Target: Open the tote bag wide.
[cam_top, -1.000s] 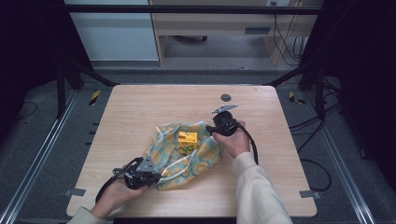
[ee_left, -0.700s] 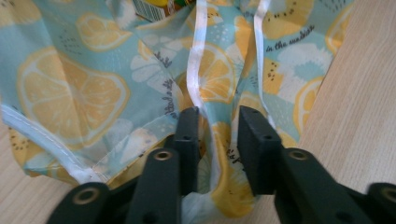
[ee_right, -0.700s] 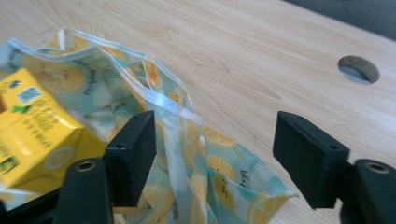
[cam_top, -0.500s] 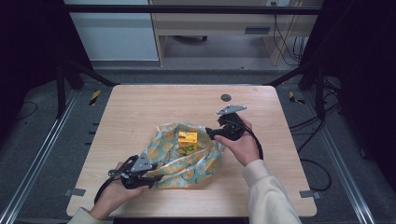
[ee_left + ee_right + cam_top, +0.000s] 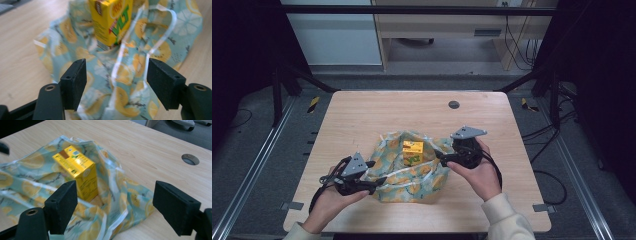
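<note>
Both claws stood apart with nothing pinched: the left claw [image 5: 374, 184] at the near-left edge of the bag [image 5: 412, 172], the right claw [image 5: 441, 159] at its right edge, and each pair of jaws had just been opening, with the bag's film in front of them but not pressed. In the left gripper view the pads framed loose patterned plastic and a clear handle loop [image 5: 160, 32]; in the right gripper view the jaws stood wide over the bag's rim. The bag, printed with lemon slices, lay slumped in the middle of the table [image 5: 362, 115], and a yellow carton [image 5: 413, 152] stood upright inside its open mouth, the top poking out. Judging from that, the packing looked done and the letting-go as well; what seemed left was drawing the hands clear, or perhaps gathering the handles. The left hand [image 5: 332, 200] lay low, near the table's near edge, its claw pointing right; the right hand [image 5: 477, 175] cupped its claw from below, pointing left toward the carton.
</note>
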### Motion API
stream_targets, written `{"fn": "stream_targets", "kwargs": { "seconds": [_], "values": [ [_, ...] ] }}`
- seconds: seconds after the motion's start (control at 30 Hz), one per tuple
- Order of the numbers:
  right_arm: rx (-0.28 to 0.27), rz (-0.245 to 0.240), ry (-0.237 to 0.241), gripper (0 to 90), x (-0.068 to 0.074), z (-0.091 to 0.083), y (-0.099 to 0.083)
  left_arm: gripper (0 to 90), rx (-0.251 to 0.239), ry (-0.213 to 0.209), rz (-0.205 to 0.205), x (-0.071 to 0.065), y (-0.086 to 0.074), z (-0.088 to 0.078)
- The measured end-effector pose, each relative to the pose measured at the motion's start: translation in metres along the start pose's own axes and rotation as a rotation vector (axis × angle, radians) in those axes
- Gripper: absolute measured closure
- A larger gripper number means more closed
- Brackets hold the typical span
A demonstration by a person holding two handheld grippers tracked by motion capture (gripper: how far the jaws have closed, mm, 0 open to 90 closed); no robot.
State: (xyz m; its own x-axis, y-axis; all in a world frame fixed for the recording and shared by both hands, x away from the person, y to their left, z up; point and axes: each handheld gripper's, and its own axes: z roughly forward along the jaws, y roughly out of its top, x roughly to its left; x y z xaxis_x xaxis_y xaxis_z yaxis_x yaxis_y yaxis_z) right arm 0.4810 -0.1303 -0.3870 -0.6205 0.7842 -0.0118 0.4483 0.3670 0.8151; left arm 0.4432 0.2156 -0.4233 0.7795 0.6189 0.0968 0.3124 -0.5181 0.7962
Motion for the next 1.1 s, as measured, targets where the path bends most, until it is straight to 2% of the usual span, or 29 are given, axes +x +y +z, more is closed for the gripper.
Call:
{"fn": "stream_targets", "kwargs": {
  "seconds": [0.27,0.47,0.57,0.73,0.97,1.03,1.1],
  "values": [
    [0.011,-0.005,0.0,17.7,0.013,-0.016,-0.021,32.0,0.005,0.028,0.01,0.017,0.015,0.001],
    [0.033,0.028,0.011,14.2,0.023,-0.005,-0.036,31.9,0.01,0.086,0.0,0.036,0.02,0.017],
    [0.05,0.048,0.012,12.8,0.026,0.002,-0.042,32.4,0.012,0.101,-0.028,0.047,0.018,0.026],
    [0.083,0.074,0.029,15.0,0.029,0.016,-0.054,32.4,0.042,0.104,-0.034,0.058,0.015,0.042],
    [0.129,0.077,0.038,20.1,0.03,0.029,-0.065,33.9,0.1,0.091,-0.021,0.062,0.01,0.063],
    [0.137,0.085,0.038,22.0,0.03,0.03,-0.067,37.3,0.112,0.084,-0.022,0.063,0.009,0.067],
    [0.154,0.088,0.038,25.2,0.029,0.032,-0.07,45.1,0.127,0.077,-0.019,0.062,0.008,0.07]
  ]
}}
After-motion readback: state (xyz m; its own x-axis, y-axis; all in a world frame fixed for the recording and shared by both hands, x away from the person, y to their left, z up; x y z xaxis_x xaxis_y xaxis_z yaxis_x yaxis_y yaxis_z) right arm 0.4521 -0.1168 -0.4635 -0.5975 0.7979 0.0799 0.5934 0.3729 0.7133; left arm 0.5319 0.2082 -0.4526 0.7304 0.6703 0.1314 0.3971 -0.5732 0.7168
